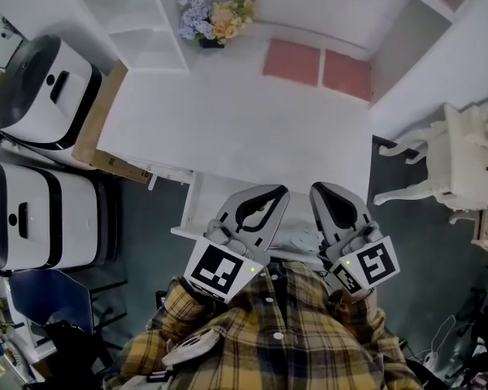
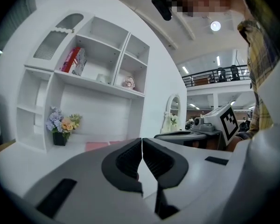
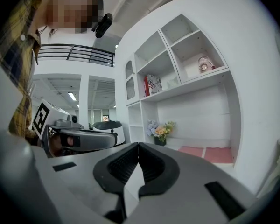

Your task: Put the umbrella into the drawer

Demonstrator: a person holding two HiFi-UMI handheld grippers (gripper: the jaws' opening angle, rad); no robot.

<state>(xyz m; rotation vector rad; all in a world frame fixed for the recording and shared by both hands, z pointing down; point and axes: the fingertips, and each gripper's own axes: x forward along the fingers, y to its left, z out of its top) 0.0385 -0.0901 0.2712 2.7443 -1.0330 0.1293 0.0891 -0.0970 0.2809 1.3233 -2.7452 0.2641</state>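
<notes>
I am holding my left gripper (image 1: 276, 192) and right gripper (image 1: 319, 188) side by side near my chest, both pointing almost level, jaws pressed together, gripping nothing. Beneath them a pale grey folded umbrella (image 1: 298, 239) is lying in the open white drawer (image 1: 197, 208); the white desk (image 1: 228, 128) is stretching beyond.

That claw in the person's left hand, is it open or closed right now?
Shut. In the left gripper view, the left gripper has its two dark jaws pressed together at the tips, with nothing between them.
</notes>
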